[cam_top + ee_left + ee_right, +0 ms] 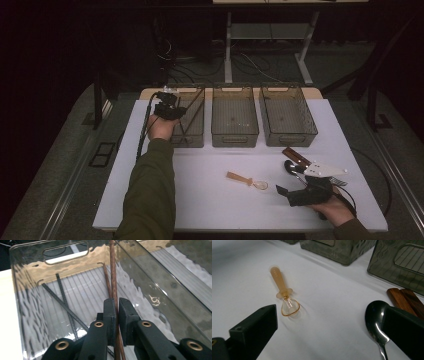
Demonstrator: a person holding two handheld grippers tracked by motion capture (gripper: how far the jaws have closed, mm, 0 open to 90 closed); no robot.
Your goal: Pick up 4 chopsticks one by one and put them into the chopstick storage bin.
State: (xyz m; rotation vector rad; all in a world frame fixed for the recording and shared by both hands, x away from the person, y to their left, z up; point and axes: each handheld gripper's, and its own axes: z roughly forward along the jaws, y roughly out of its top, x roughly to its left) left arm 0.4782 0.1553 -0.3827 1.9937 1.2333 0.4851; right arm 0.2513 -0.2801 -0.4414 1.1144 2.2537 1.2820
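- Brown chopstick [113, 270]: we see it pinched in the left gripper [117, 315], jaws clamped on its shaft, the stick slanting into the left bin [30, 312] at the far left of the table.
- A second brown stick and two dark chopsticks [63, 306] lie on that bin's ribbed floor.
- Handling, as we judge it: light, stiff, thin and smooth, so it can swivel or slip between the pads. We would hold it near mid-shaft, square across the pads.
- Right gripper [329, 340]: jaws spread wide, holding nothing, hovering over the near right of the white table [210, 210].
- Ahead of it lie a clear amber-handled spoon [284, 296] and, further right, a steel spoon [375, 320] beside two wooden handles [403, 297].
- Middle bin [235, 117] and right bin [287, 115] sit to the right of the first.
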